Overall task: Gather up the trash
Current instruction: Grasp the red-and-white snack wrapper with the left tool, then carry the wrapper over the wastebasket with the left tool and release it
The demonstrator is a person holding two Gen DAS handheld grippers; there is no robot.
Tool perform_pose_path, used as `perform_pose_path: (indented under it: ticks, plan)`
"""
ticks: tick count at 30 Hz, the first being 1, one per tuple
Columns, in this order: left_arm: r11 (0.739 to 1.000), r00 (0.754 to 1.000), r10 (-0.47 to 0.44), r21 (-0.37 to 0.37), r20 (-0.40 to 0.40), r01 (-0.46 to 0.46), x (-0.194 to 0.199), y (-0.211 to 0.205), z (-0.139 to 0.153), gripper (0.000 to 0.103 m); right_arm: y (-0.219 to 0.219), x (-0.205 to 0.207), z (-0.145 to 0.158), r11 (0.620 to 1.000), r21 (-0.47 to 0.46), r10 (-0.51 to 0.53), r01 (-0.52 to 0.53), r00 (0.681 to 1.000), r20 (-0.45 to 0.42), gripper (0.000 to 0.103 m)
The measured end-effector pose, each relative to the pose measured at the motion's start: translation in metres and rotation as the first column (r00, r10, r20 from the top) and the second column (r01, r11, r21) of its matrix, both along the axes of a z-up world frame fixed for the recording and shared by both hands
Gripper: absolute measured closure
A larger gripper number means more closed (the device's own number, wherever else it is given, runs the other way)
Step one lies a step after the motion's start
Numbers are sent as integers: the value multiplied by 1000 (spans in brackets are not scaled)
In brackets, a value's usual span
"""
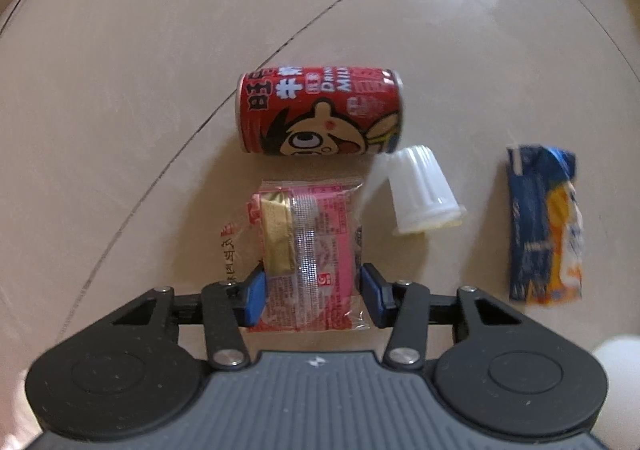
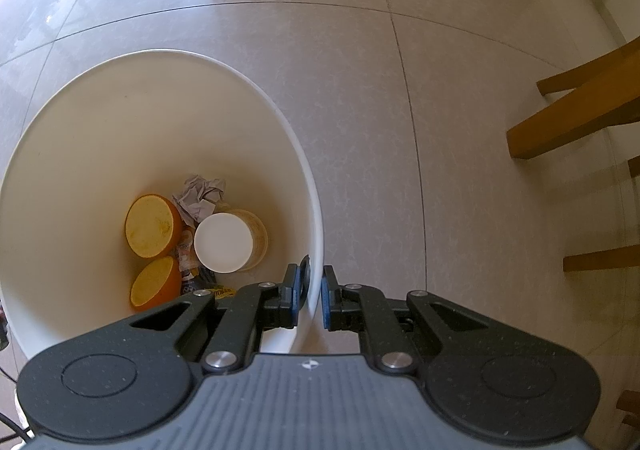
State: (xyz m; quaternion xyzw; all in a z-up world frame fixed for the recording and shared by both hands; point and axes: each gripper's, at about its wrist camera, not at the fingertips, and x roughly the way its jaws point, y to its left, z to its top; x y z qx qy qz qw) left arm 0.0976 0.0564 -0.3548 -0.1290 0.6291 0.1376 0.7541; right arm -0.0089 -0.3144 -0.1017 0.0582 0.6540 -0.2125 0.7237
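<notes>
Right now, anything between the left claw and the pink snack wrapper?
Nothing visible. The left claw already straddles the pink snack wrapper, a pad on each side. The red can and white cup lie beyond it.

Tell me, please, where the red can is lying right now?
In the left wrist view, the red can lies on its side on the floor, just beyond the pink wrapper, left of the white cup.

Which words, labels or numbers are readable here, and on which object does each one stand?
"MILK", with a partly cut word "Drin" beside it: on the red can lying on its side; its large Chinese characters are not legible to me.
Pink snack wrapper: fine print, too small.
Blue and orange carton: blurred.
Scraps in the white bin: unreadable.
</notes>
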Motion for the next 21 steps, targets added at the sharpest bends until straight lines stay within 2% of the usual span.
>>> perform_pose_path:
  ticks: [5, 6, 8, 10, 12, 16, 18, 21]
  plan:
    - [989, 990, -142, 49, -17, 143, -8, -13, 39, 56, -3, -1, 0, 1000, 15, -26, 26, 1000, -1, 90]
    - [979, 981, -195, 66, -17, 195, -9, -20, 48, 56, -4, -1, 0, 999, 18, -28, 28, 1000, 0, 91]
    - [943, 949, -316, 107, -18, 316, -12, -36, 67, 56, -5, 0, 0, 999, 24, -34, 34, 999, 0, 91]
    - [892, 901, -433, 135, -13, 431, -15, -49, 90, 56, -7, 0, -1, 999, 28, -35, 35, 999, -1, 91]
    - [847, 858, -513, 152, -17, 510, -20, -62, 110, 56, -9, 1, -1, 999, 36, -38, 38, 999, -2, 91]
    - [766, 775, -631, 127, -38, 630, -21, -92, 148, 56, -13, 1, 0, 998, 48, -43, 43, 999, -3, 91]
    - [708, 719, -693, 146, -42, 691, -25, -108, 170, 56, -15, 1, 0, 997, 54, -50, 50, 999, -2, 91]
    - [611, 622, -783, 163, -24, 775, -32, -133, 207, 56, -19, -1, -1, 996, 63, -66, 66, 998, 6, 91]
